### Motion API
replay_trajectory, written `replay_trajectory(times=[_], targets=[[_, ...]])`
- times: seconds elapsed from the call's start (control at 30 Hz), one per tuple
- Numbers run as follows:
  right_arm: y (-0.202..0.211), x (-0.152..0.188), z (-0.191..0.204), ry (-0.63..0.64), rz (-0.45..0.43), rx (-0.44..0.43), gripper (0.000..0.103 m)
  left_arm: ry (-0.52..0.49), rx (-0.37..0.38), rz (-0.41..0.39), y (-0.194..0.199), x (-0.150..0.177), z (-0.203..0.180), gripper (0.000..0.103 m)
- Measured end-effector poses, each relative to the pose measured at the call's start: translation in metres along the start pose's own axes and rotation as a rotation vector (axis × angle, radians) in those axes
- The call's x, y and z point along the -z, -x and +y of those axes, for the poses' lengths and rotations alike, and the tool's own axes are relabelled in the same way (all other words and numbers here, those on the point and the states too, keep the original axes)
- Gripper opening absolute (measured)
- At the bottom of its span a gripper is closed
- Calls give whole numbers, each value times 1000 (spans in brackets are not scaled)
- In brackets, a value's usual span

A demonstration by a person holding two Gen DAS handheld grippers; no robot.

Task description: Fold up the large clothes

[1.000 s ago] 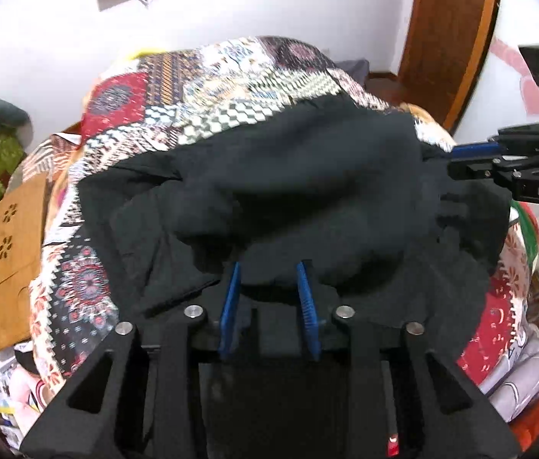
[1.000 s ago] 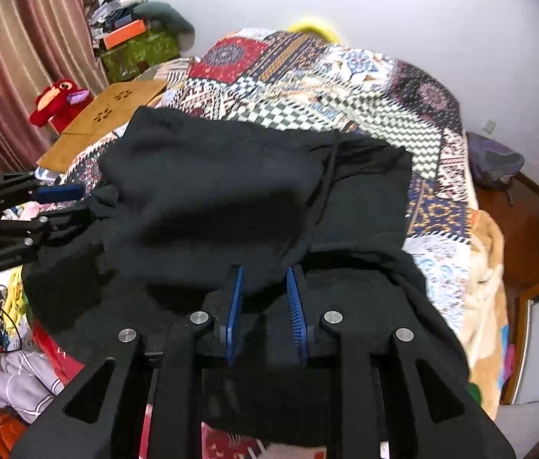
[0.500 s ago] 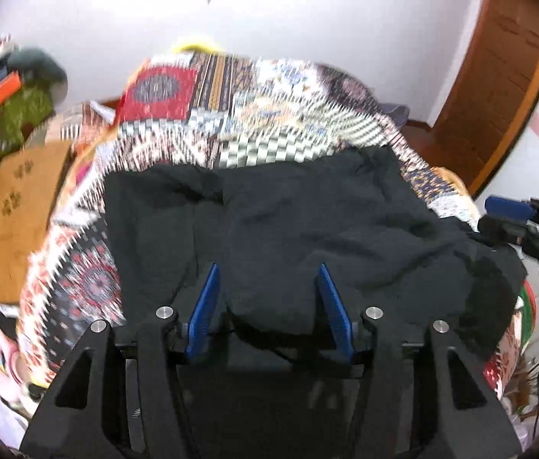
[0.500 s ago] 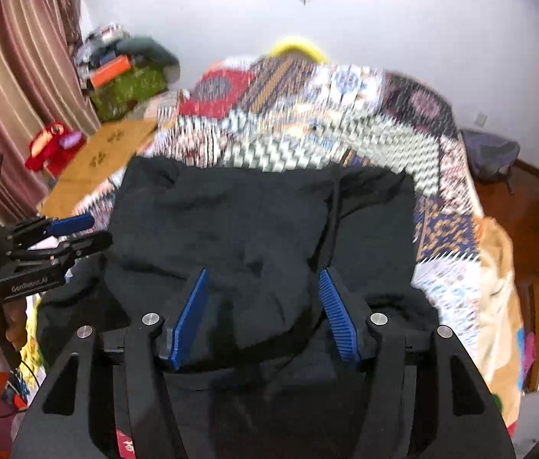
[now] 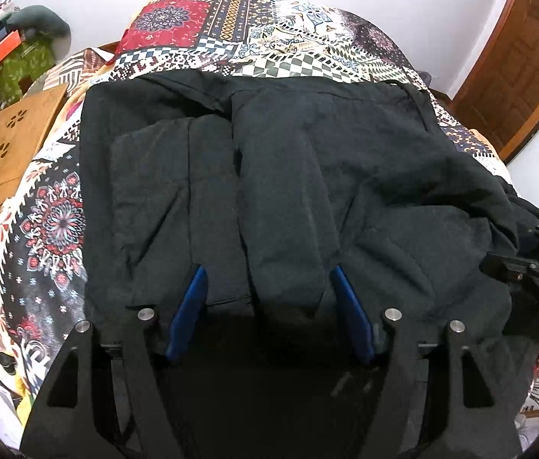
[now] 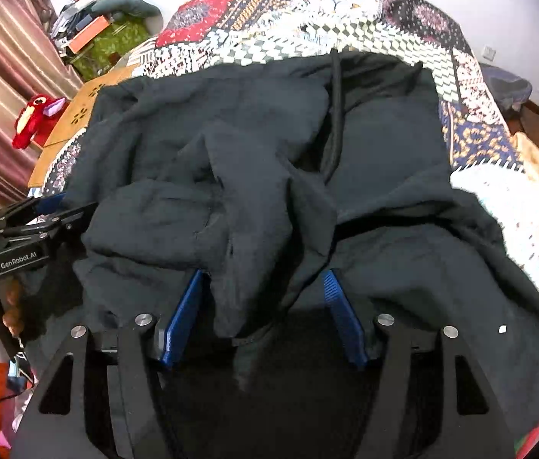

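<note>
A large black garment (image 5: 307,176) lies crumpled and partly folded over on the patchwork bedspread (image 5: 261,34). My left gripper (image 5: 268,271) points down at its near edge. Its jaws are opening, and a fold of black cloth lies loose between the blue pads (image 5: 192,306), which do not press on it. My right gripper (image 6: 262,273) hovers over the same garment (image 6: 384,160) further right. Its jaws are opening too, with a bunched flap between the pads (image 6: 340,317), ungripped. A black drawstring (image 6: 336,114) runs across the cloth. Each view shows the other gripper at its edge.
A wooden lap table (image 5: 5,153) lies at the bed's left side, with a red plush toy (image 6: 36,114) and a green box with clutter (image 5: 20,65) behind it. Striped curtain (image 6: 1,57) at the left, wooden door (image 5: 518,76) at the right. A hand (image 6: 11,306) holds the left gripper.
Both grippers sank toward the bed and their jaws spread from nearly shut to wide. The black cloth they pinched slipped free and settled flatter on the bedspread.
</note>
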State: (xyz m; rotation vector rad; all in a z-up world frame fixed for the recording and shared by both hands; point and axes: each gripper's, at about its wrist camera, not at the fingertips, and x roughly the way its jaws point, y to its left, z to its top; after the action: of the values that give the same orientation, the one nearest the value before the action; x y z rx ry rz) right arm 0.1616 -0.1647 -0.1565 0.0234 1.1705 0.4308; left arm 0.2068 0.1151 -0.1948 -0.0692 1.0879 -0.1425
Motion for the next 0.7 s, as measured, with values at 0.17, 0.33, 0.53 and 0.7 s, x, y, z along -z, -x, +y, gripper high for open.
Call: replay_trajectory(times=[0.17, 0.33, 0.53, 0.7], targets=[[37, 1, -9, 24, -100, 69, 62, 32, -26, -74, 36, -7, 19, 67], [67, 2, -33, -21, -178, 128, 62, 37, -104, -131, 76, -7, 46, 67], [89, 17, -73, -105, -200, 214, 62, 122, -136, -86, 92, 21, 96, 68], [91, 31, -103, -215, -176, 226, 62, 266, -93, 5, 83, 65, 135, 68]])
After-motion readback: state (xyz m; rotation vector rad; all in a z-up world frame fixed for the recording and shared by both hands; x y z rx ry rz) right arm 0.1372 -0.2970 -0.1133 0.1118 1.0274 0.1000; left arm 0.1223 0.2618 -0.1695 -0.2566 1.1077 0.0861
